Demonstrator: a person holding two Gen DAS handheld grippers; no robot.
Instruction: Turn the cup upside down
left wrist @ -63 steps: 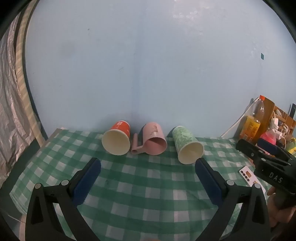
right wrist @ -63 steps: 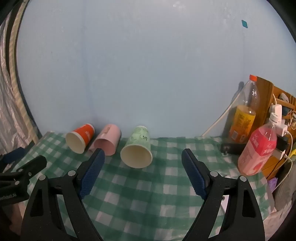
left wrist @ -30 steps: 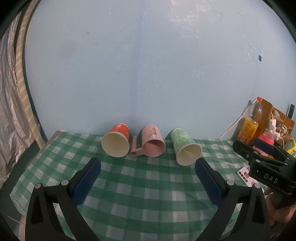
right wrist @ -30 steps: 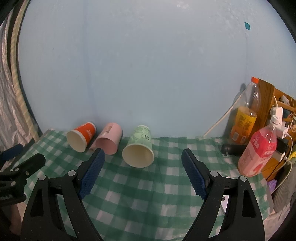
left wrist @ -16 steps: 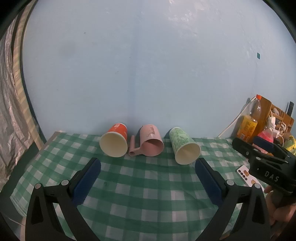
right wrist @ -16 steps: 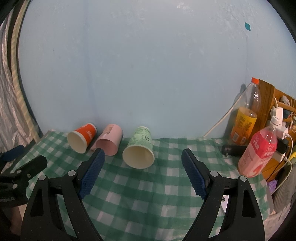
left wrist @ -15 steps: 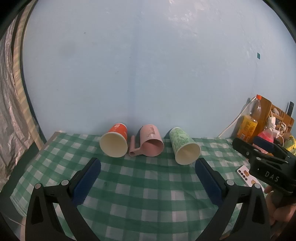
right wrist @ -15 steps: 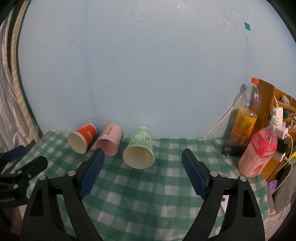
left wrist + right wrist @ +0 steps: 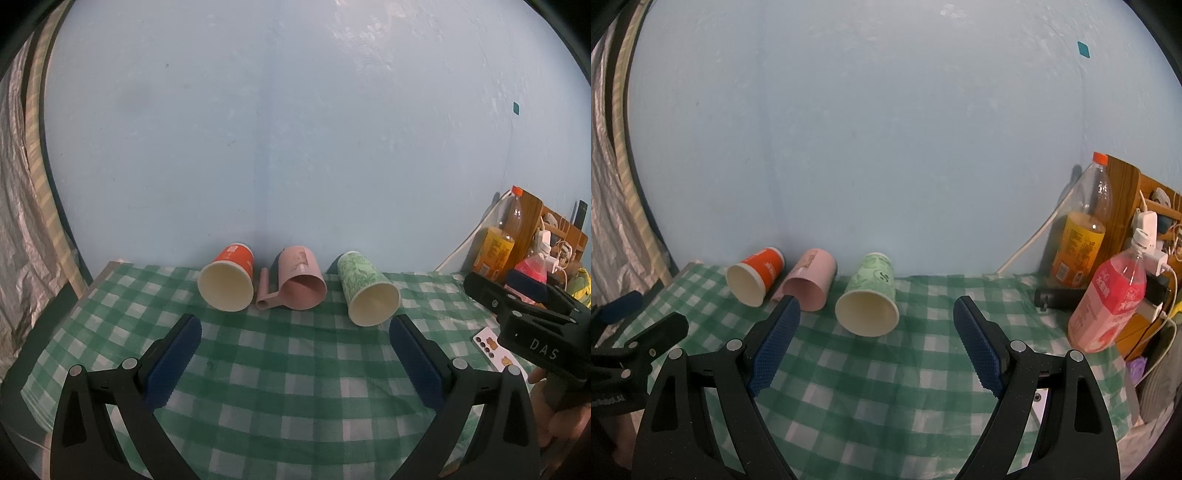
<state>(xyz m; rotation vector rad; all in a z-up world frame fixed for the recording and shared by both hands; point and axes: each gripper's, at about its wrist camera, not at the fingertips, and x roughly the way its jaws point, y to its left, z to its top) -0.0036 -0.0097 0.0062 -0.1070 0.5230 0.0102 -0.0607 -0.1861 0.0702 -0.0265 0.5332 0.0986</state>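
Note:
Three cups lie on their sides at the back of the green checked tablecloth (image 9: 295,369), mouths toward me: an orange paper cup (image 9: 227,282) on the left, a pink mug with a handle (image 9: 297,284) in the middle, a green patterned paper cup (image 9: 367,295) on the right. They also show in the right wrist view: orange cup (image 9: 753,277), pink mug (image 9: 809,284), green cup (image 9: 870,295). My left gripper (image 9: 295,339) is open and empty, well short of the cups. My right gripper (image 9: 877,332) is open and empty, roughly in line with the green cup.
An orange drink bottle (image 9: 1078,236), a pink drink bottle (image 9: 1112,306), a wooden rack with cables (image 9: 1145,221) and a dark object (image 9: 1056,297) stand at the right. A card (image 9: 495,349) lies near the right edge. The blue wall is right behind the cups. A foil curtain (image 9: 22,221) hangs left.
Both grippers have drawn back and risen slightly, so the cups look a little smaller and lower. The cups have not moved. Both grippers stay open.

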